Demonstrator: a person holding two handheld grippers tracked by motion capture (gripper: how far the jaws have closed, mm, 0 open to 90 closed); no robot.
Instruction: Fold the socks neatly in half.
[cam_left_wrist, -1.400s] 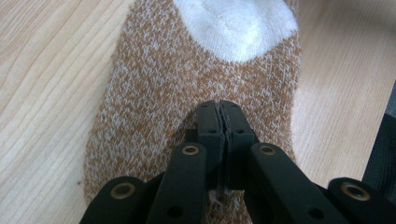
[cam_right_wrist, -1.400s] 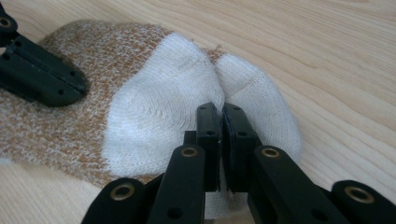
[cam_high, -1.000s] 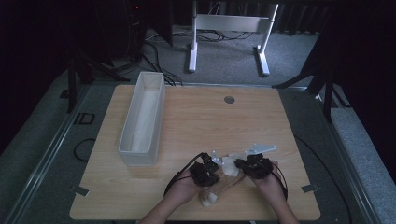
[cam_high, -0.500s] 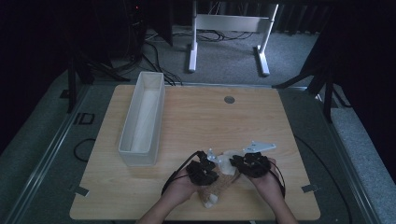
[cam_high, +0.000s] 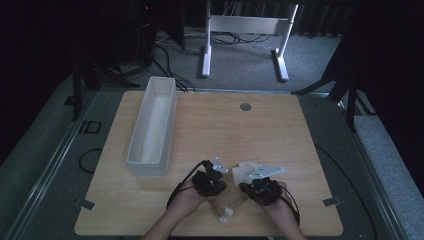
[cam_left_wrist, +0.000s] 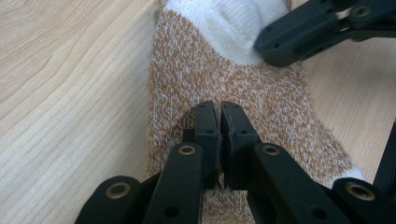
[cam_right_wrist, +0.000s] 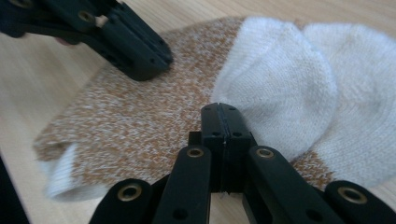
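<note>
A brown-and-white knitted sock (cam_high: 226, 201) lies near the table's front edge, its white end (cam_high: 243, 173) bunched on the far side. My left gripper (cam_high: 219, 188) hangs over its left part, my right gripper (cam_high: 248, 189) over its right. In the left gripper view the left gripper (cam_left_wrist: 218, 105) is shut just above the brown knit (cam_left_wrist: 196, 60); its jaws have just closed with no fabric seen between them. The right gripper (cam_right_wrist: 223, 108) has also just closed and is shut where the brown knit (cam_right_wrist: 130, 121) meets the white end (cam_right_wrist: 289, 84), pinching nothing that I can see.
A long white bin (cam_high: 152, 127) stands on the wooden table (cam_high: 210, 130) at the left, running front to back. A small grey disc (cam_high: 245, 106) sits in the tabletop at the far middle. Behind the table stands a white frame (cam_high: 245, 25) among cables.
My right hand has slid a little to the left and nearer the front edge, closer to the left gripper. The left hand has stayed about where it was.
</note>
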